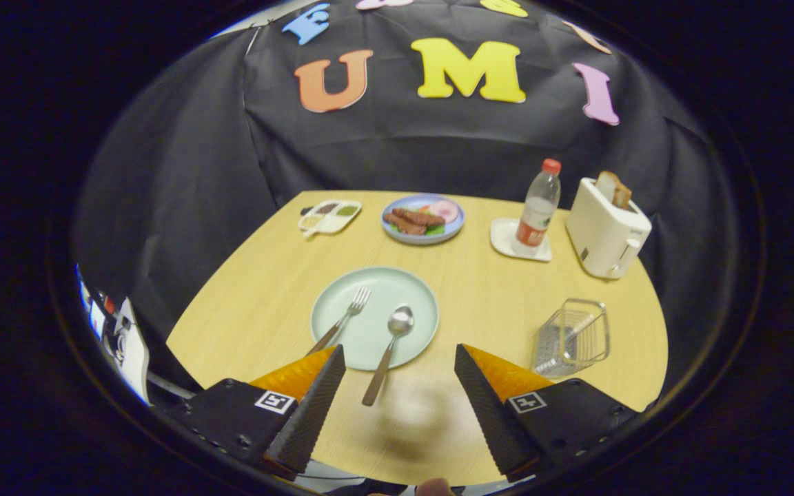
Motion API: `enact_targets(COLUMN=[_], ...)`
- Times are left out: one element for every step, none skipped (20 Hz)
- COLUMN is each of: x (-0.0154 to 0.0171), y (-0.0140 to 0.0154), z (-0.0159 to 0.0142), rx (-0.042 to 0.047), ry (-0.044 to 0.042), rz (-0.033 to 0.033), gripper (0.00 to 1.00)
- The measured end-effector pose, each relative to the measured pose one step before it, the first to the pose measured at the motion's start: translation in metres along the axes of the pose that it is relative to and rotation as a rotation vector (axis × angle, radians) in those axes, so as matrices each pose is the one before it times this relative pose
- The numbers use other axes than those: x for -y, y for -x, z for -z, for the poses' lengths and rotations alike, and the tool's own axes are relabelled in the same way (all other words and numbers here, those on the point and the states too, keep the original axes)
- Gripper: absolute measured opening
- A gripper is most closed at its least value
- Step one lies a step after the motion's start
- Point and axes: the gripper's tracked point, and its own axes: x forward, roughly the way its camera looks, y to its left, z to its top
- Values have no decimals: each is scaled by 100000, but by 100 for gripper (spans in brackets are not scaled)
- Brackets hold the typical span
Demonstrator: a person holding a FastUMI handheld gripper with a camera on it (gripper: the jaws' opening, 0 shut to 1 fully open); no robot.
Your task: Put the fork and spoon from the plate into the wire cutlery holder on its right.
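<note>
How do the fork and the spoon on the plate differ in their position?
The fork lies on the left part of the pale green plate; the spoon lies nearer its middle. The fork's handle runs toward the left finger of the open gripper, while the spoon's handle points between the fingers. Both handles reach over the plate's near rim, heads pointing away.

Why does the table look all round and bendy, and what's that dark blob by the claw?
In the gripper view, the fisheye lens bends the table into a curve; the blob is a soft shadow on the wood between the open claw's fingers, just below the spoon handle; the far dishes look slightly soft.
</note>
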Motion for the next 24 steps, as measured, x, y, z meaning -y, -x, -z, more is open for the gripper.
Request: enact_targets(x=[-431,-340,-158,33,-17,-45,-55,-119,-55,87,213,39,-133,-200,-82,-32,83,37,223,120,71,85,95,234], y=[-782,-771,-840,-789,-957,-845,-789,-692,-564,-673,-717,-546,-526,-383,-286,-216,-193,338,96,541,546,879,867,1116], z=[1131,956,769,439,350,158,-79,-68,-33,-47,47,-31,102,36,7,-21,-59,-79,54,-139,-139,-29,-189,-255], rx=[-5310,-5225,-4407,-3546,-2976,-2590,-1954,-2524,-2238,-2288,-2536,-2003,-1816,-1712,-1352,-1068,-565,-1077,-902,-339,-1078,-188,276,672], ry=[-1189,-1368,-1276,-963,-763,-531,-902,-638,-887,-665,-529,-692,-277,-148,68,-467,-250,588,851,-589,-208,-221,-262,9], rz=[-468,-105,316,907,576,448,5,-79,247,625,1134,377,-127,-921,-280,171,279,-446,385,-936,-844,-964,-846,-756], gripper=[96,97,95,94,93,94,93,87,81,76,70,63,57,51,44,36,25,15,14,14,7,7,7,7])
